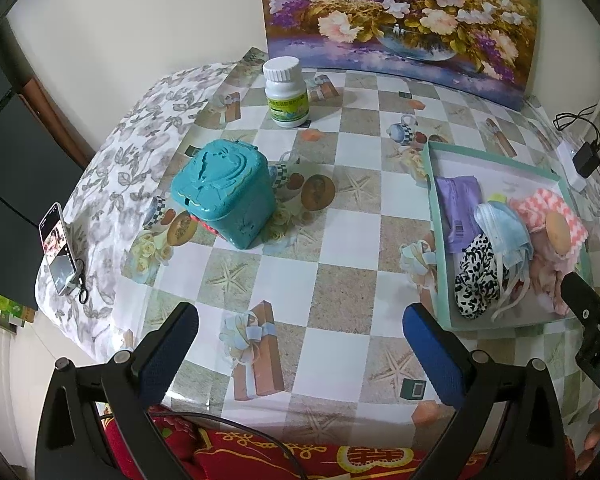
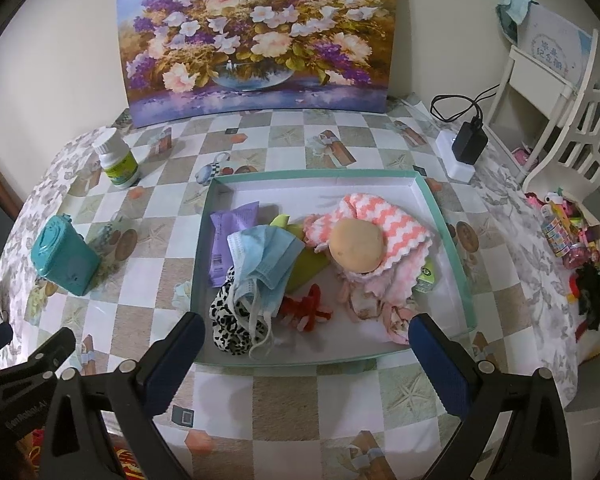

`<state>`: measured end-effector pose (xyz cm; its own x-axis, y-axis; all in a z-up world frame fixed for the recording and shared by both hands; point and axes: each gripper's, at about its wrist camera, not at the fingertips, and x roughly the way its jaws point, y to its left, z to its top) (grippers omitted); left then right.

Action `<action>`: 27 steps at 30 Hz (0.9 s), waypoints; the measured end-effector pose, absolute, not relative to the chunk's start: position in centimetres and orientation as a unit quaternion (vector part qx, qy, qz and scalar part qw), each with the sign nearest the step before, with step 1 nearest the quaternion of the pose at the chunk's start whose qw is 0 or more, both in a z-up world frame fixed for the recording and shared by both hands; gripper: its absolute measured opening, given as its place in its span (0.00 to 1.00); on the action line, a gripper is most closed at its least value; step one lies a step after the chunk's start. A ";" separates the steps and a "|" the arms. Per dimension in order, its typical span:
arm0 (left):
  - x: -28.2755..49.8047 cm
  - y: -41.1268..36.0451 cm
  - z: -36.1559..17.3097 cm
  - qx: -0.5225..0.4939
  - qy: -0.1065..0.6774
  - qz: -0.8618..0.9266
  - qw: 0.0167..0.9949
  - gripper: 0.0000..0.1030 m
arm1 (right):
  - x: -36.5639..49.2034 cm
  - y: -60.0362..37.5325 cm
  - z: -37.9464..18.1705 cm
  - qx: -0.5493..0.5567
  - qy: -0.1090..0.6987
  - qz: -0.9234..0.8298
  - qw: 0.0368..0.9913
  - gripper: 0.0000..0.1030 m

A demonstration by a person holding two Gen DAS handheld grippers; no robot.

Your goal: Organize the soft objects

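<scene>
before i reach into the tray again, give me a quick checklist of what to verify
1. Left gripper open and holding nothing: ok.
2. Right gripper open and holding nothing: ok.
3. Soft items inside the tray: blue face mask, pink zigzag cloth, spotted fabric, red piece: ok.
4. Mask ear loops free of the spotted fabric: cannot tell, they overlap.
5. Round beige object resting on the pink cloth may roll if the cloth is pulled: not ok.
6. Teal container and white bottle outside the tray, clear of the reach: ok.
</scene>
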<state>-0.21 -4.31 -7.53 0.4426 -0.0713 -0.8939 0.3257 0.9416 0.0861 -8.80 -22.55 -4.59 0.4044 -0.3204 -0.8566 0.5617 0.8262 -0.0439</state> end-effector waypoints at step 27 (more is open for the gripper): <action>-0.2 -4.4 -7.6 0.127 0.512 -0.119 0.841 0.99 | -8.7 -22.4 -4.6 0.124 0.476 -0.264 0.830 1.00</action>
